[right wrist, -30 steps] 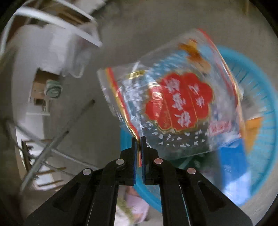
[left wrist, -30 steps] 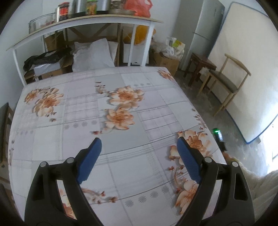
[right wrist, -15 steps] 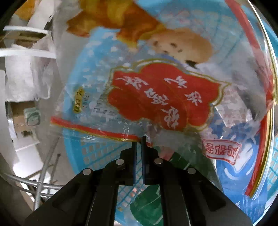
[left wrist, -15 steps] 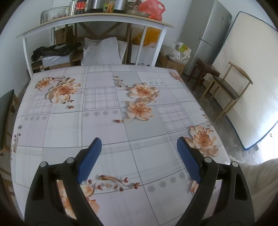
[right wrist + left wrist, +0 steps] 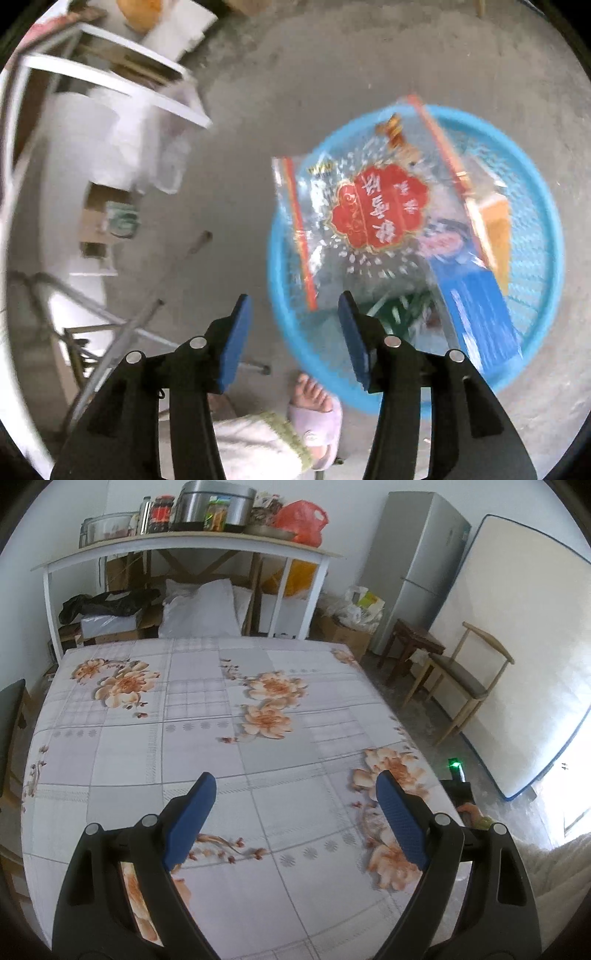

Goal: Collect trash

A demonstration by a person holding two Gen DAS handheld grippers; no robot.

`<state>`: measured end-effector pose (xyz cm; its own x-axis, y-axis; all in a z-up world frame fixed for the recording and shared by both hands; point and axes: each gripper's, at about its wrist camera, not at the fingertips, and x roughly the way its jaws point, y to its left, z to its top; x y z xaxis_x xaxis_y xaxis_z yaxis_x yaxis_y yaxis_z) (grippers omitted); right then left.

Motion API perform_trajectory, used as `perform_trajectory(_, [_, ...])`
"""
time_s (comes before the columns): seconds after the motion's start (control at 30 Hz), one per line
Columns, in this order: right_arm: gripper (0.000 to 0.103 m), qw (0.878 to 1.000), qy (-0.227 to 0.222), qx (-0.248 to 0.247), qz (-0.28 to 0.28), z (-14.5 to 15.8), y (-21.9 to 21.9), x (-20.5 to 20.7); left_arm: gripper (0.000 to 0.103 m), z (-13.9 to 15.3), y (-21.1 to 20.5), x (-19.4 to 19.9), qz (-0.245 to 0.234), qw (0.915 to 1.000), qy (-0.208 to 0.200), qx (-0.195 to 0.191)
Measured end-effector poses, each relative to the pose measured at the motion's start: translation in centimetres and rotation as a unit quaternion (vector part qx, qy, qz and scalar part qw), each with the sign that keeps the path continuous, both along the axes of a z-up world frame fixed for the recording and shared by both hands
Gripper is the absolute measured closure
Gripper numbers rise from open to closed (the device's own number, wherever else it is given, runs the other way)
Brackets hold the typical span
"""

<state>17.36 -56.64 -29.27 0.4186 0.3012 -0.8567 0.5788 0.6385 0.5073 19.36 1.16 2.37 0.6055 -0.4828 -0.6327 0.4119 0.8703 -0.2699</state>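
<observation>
Plastic wrapper [image 5: 373, 218] lying across the blue basket [image 5: 280, 295], clear of the tongs.
Right tongs [image 5: 295, 332] spread above it, releasing trash; left tongs [image 5: 295, 812] spread over the worktop [image 5: 258, 738].

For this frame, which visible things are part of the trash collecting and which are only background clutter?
Part of the job:
- clear snack bag, lying in the basket
- blue basket on the floor, with other wrappers inside
- right gripper, open above the basket
- left gripper, open over the table

Just lying about:
- flowered table
- fridge
- wooden chair
- red bag on the shelf
</observation>
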Motion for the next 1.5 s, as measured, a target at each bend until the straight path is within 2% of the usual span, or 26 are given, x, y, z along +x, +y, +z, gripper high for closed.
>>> perform_trajectory(0.13, [0.054,0.998,-0.056,-0.005,-0.017,5.9,-0.2,-5.0,0.019,0.5,0.0,-1.8,-0.007,0.9999,-0.009,-0.011])
perform_trajectory(0.17, [0.052,0.998,-0.067,-0.007,-0.019,7.5,-0.8,-5.6,0.019,0.6,0.0,-2.1,-0.009,0.9998,-0.010,-0.013])
perform_trajectory(0.23, [0.048,0.996,-0.086,-0.016,-0.024,9.9,0.6,-6.3,0.019,0.6,-0.1,-2.9,-0.012,0.9998,-0.008,-0.016])
perform_trajectory(0.33, [0.039,0.992,-0.116,-0.049,-0.022,14.1,3.1,-10.1,0.018,0.7,-0.5,-4.4,-0.020,0.9995,-0.004,-0.025])
perform_trajectory(0.43, [0.032,0.984,-0.135,-0.116,-0.007,19.7,7.4,-13.8,0.015,0.7,-1.4,-5.6,-0.024,0.9992,-0.003,-0.031])
perform_trajectory(0.47, [0.027,0.981,-0.140,-0.134,-0.002,20.6,8.6,-14.1,0.013,0.7,-1.6,-6.0,-0.021,0.9994,-0.004,-0.029])
perform_trajectory(0.53, [0.020,0.969,-0.152,-0.192,0.008,24.1,11.6,-15.8,0.012,0.8,-2.6,-7.0,-0.015,0.9995,-0.008,-0.026])
perform_trajectory(0.57, [0.013,0.960,-0.167,-0.226,0.013,26.2,13.4,-17.0,0.012,0.8,-3.1,-7.4,-0.013,0.9996,-0.010,-0.024])
perform_trajectory(0.63, [0.006,0.939,-0.195,-0.282,0.012,29.8,16.4,-19.3,0.011,1.0,-4.0,-8.2,-0.007,0.9997,-0.014,-0.020])
perform_trajectory(0.67, [0.006,0.925,-0.214,-0.312,0.007,31.4,18.2,-20.4,0.011,1.1,-4.6,-8.6,-0.001,0.9998,-0.015,-0.012])
perform_trajectory(0.73, [0.006,0.909,-0.230,-0.347,0.006,33.5,20.5,-21.9,0.010,1.2,-5.7,-9.3,0.008,0.9998,-0.017,0.001])
perform_trajectory(0.87, [0.006,0.887,-0.234,-0.397,0.020,35.6,24.4,-23.0,0.008,1.5,-8.1,-11.1,0.043,0.9974,-0.036,0.045])
perform_trajectory(1.0, [0.006,0.868,-0.210,-0.447,0.050,36.3,27.4,-22.7,0.008,2.1,-10.0,-12.3,0.054,0.9931,-0.065,0.082])
perform_trajectory(1.13, [0.006,0.848,-0.207,-0.485,0.047,36.0,29.1,-22.8,0.008,2.8,-11.2,-13.0,0.074,0.9906,-0.080,0.083])
perform_trajectory(1.2, [0.006,0.851,-0.199,-0.484,0.045,35.4,29.2,-22.5,0.008,2.5,-11.9,-13.1,0.074,0.9908,-0.070,0.089])
perform_trajectory(1.4, [0.006,0.882,-0.152,-0.444,0.048,32.8,28.0,-21.6,0.008,0.0,-13.1,-13.8,0.066,0.9920,-0.012,0.107])
perform_trajectory(1.5, [0.006,0.884,-0.140,-0.443,0.037,32.0,27.2,-21.8,0.008,-0.9,-13.3,-13.9,0.060,0.9910,0.004,0.120])
